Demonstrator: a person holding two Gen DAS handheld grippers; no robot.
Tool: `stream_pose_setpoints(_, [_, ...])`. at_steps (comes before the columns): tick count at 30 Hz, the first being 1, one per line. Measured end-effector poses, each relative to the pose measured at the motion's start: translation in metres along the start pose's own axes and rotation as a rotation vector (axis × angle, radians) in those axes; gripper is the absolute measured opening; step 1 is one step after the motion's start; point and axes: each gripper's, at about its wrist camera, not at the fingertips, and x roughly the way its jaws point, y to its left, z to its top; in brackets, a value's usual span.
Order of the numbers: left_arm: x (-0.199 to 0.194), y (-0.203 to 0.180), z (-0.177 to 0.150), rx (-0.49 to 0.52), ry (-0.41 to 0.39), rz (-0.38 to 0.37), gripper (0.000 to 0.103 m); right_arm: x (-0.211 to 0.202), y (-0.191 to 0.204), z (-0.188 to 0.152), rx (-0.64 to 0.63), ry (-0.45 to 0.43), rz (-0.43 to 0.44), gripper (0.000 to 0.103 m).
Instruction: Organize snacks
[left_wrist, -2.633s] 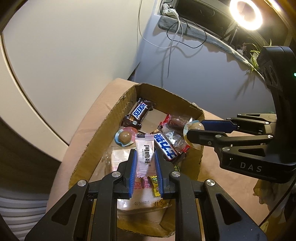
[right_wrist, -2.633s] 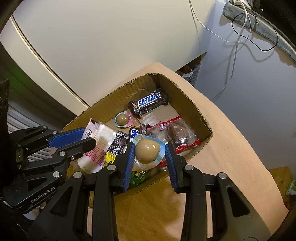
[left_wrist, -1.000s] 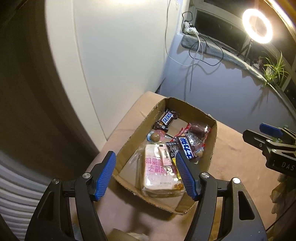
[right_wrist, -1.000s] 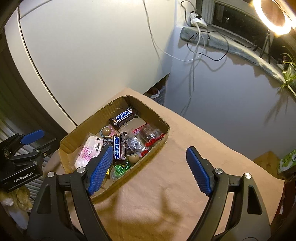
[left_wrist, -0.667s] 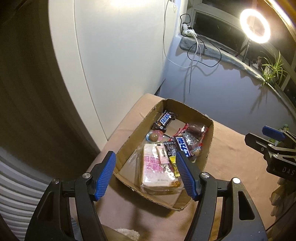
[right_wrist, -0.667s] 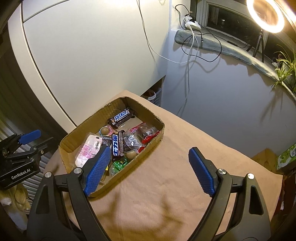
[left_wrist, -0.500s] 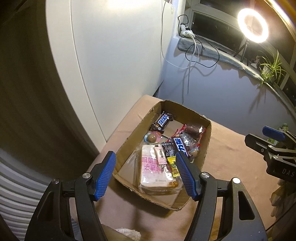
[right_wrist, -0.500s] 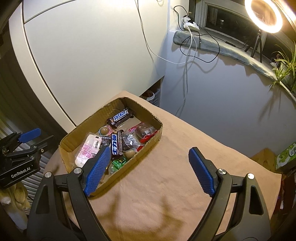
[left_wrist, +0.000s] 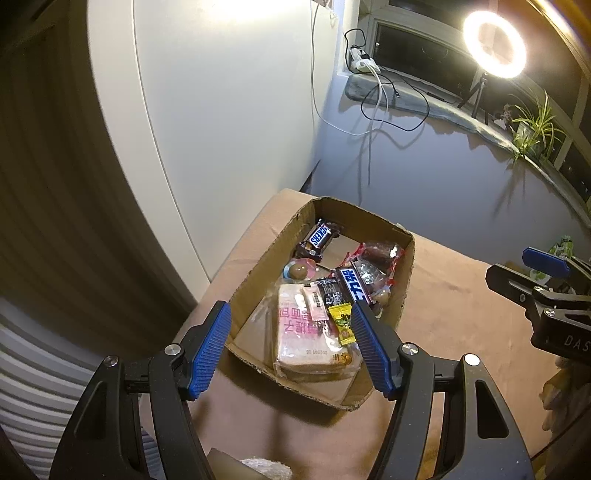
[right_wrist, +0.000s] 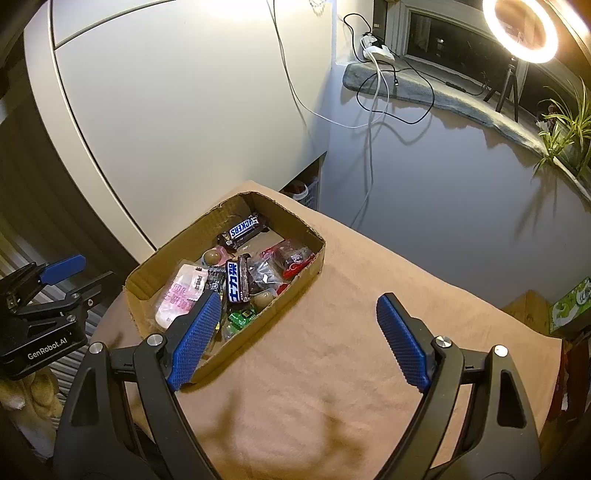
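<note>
— What are you holding right now?

— Nothing. My left gripper (left_wrist: 291, 347) is hanging wide open above the near end of the cardboard box (left_wrist: 258, 266), and my right gripper (right_wrist: 299, 339) is spread just as wide over the bare tan cloth (right_wrist: 369, 295) to the right of the box. Both sets of blue pads are empty.

— And where are the snacks sitting?

— All the ones I can see are lying inside the box, which is resting at the far left corner of the cloth-covered table. A Snickers bar (left_wrist: 320, 236) is lying at the far end, a round jelly cup (left_wrist: 299, 270) just near of it, and a big pink packet (left_wrist: 306, 332) is filling the near end with a small yellow sachet (left_wrist: 341, 319) beside it. A blue-labelled bar (right_wrist: 234, 277) and a red-edged clear wrapper (right_wrist: 291, 256) are lying along the right side.

— So which step are you in?

— I am judging that I am between picks. No loose snack is showing on the cloth, so the sorting may be nearly finished.

— What is the next move asking of you?

— If more snacks are waiting out of view, I am needing to swing a gripper toward one, close on its wrapper gently, and carry it over the box wall.
</note>
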Motion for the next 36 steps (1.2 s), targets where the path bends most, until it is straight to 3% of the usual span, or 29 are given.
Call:
stream_pose_setpoints(23, [-0.0052, -0.0045, -0.0042, 0.01, -0.01, -0.002, 0.067, -0.0041, 0.0003, -0.0059, 0.006, 0.001, -0.001, 0.089])
stream_pose_setpoints(36, [-0.002, -0.0061, -0.0034, 0.035, -0.001, 0.002, 0.075, 0.0013, 0.0006, -0.0074, 0.012, 0.01, 0.002, 0.089])
